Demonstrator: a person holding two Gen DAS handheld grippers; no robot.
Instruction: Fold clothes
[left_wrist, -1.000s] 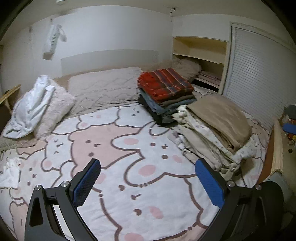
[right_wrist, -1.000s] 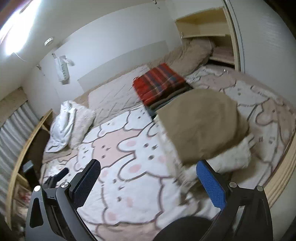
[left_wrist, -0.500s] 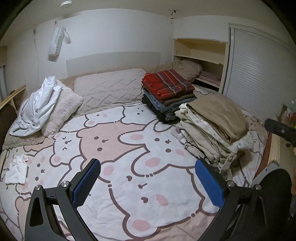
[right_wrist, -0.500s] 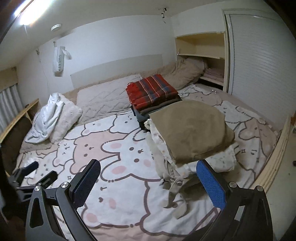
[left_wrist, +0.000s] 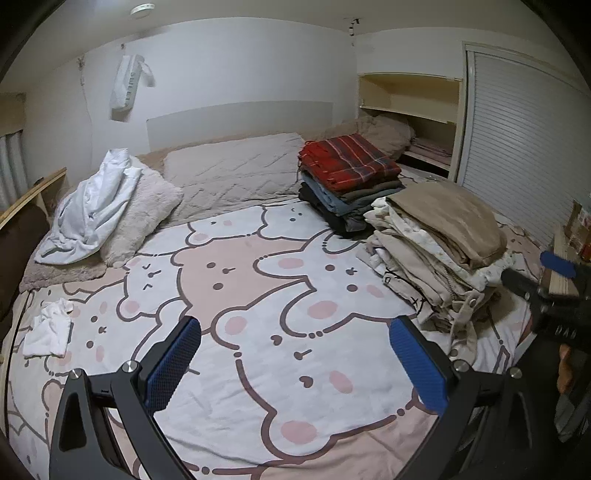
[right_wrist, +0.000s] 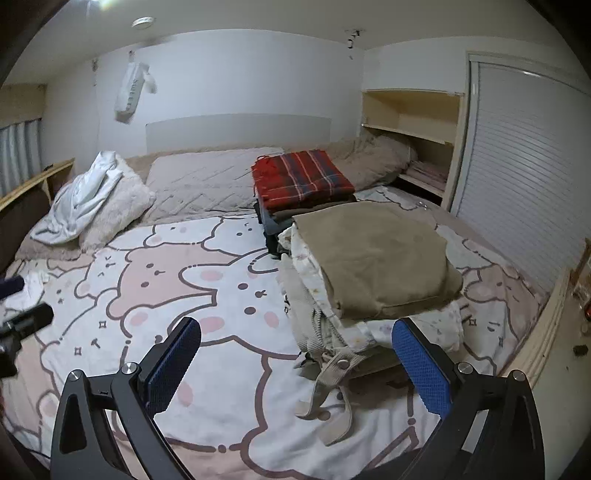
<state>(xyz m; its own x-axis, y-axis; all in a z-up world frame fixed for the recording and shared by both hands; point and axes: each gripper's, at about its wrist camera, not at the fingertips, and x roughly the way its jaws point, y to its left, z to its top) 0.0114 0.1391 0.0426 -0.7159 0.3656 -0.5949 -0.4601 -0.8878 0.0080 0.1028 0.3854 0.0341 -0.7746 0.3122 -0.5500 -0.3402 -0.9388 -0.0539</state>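
Left tool (left_wrist: 295, 363): jaws spread wide, nothing between the pads, held above the bed (left_wrist: 258, 369) near its foot edge. Two piles at the far right of the bed: dark pile (left_wrist: 347, 192) topped with a red plaid piece (left_wrist: 349, 162), squared edges, folded; beige pile (left_wrist: 436, 251) just in front, touching it, tan piece (left_wrist: 447, 221) on top, lower layers less even. Piles parked to one side, probably to keep the middle of the bed free as a folding surface. White garment (left_wrist: 92, 206) crumpled on a pillow (left_wrist: 144, 218) at the far left; small white cloth (left_wrist: 48, 332) bunched near the left edge. Both unfolded, well apart from the piles. Right tool (left_wrist: 554, 291) visible at the right margin.

Right tool (right_wrist: 295, 363): jaws likewise spread, empty, poised just short of the beige pile (right_wrist: 369, 273). Strap with a snap (right_wrist: 332, 376) trailing loose from the pile's lower layers onto the bed. Plaid-topped pile (right_wrist: 303, 184) behind. White garment (right_wrist: 81, 199) far left. Left tool (right_wrist: 22, 325) at the left margin.

Judgement: most clothes lying folded and stacked; two white items lying unfolded. Empty, spread tools fit either a release or an approach; not resolvable from this moment.
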